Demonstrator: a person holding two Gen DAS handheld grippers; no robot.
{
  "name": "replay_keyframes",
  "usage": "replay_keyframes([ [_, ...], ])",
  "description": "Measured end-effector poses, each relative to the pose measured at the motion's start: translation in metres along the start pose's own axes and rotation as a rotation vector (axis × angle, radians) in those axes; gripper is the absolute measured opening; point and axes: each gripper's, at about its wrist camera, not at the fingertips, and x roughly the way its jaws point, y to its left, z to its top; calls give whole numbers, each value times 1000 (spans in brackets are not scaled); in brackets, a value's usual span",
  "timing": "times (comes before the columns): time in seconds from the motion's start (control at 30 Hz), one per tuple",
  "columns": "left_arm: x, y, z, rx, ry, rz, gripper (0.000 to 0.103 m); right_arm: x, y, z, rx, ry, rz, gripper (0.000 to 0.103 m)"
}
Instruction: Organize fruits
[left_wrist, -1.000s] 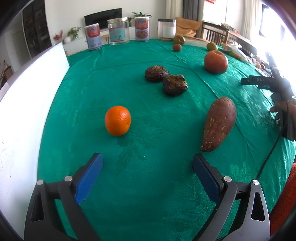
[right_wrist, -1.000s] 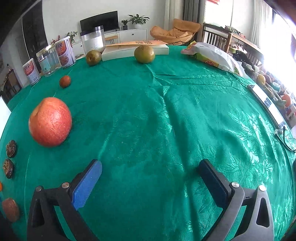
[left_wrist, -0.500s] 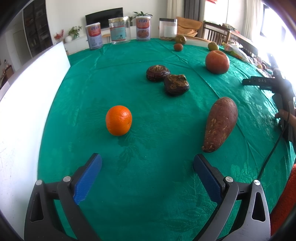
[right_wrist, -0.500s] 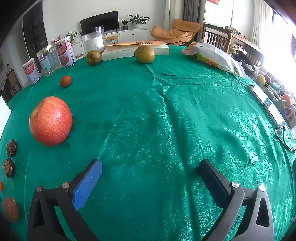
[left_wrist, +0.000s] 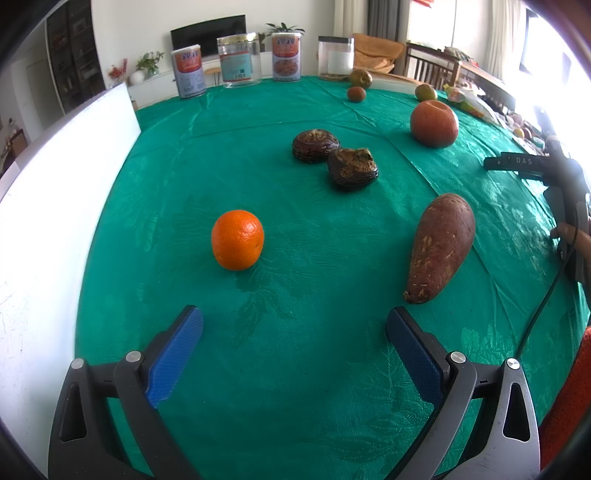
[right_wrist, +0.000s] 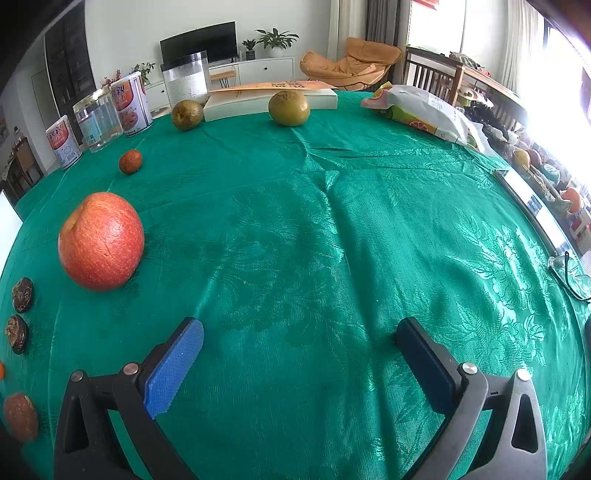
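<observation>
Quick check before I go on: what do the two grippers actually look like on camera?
Both match: the left gripper and right gripper have black frames with triangular cut-outs, silver rivets and ridged blue pads. In the left view, the right one's black body reads "DAS" and trails a black cable.

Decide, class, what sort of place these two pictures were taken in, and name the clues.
Most likely a home living and dining room: a television on a white cabinet, an orange lounge chair, and a table under a green tablecloth with loose fruit like the apple.
</observation>
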Motion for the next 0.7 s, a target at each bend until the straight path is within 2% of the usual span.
replay_keyframes([
  [0.33,0,2,0,0,2,-18,100,1,0,0,8,0,-4,103],
  [0.4,-3,5,0,-3,13,-57,100,0,0,0,8,0,-3,103],
  [0.47,-11,17,4,-72,26,-144,99,0,-1,-1,5,0,3,103],
  [0.53,-21,30,12,-147,-5,-182,99,-1,-1,-2,4,0,1,103],
  [0.6,-25,35,25,-154,-18,-146,99,-1,0,-2,2,0,-2,103],
  [0.7,-13,31,41,-80,0,-58,98,-1,-1,-2,3,0,-1,103],
])
